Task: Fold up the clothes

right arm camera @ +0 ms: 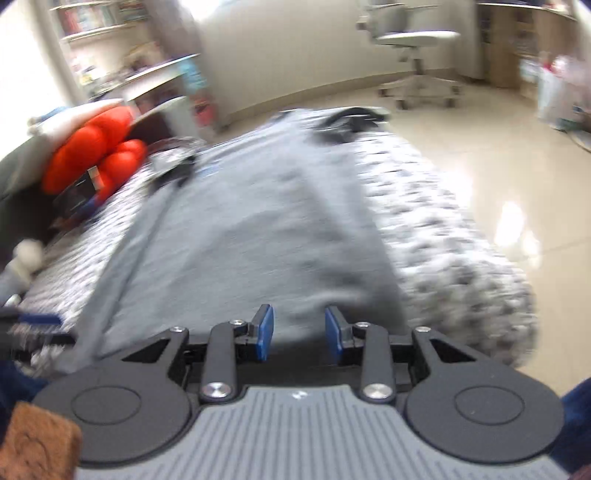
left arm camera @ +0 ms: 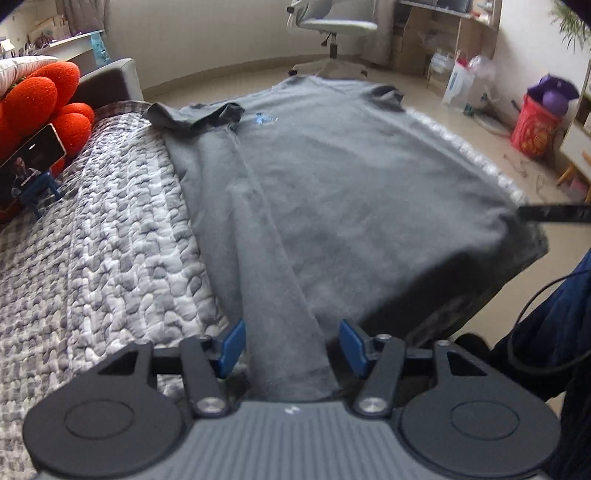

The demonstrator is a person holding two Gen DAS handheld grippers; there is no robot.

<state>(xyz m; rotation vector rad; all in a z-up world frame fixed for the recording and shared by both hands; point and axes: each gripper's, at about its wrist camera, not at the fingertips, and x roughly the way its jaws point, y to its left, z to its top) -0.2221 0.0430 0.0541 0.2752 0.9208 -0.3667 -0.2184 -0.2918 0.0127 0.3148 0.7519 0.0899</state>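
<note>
A grey T-shirt lies spread on a quilted bed, collar end far, hem near me. Its left side is folded inward along a long crease. My left gripper is open, with a ridge of the shirt's hem running between its blue pads. The right view is blurred by motion. The shirt fills its middle. My right gripper is open at the shirt's near hem, with cloth between the blue pads. A black finger of the right gripper shows at the shirt's right corner.
The grey-white quilted bedspread covers the bed. A red plush toy and a phone on a blue stand sit at far left. An office chair stands beyond the bed. A red basket and bags stand on the floor at right.
</note>
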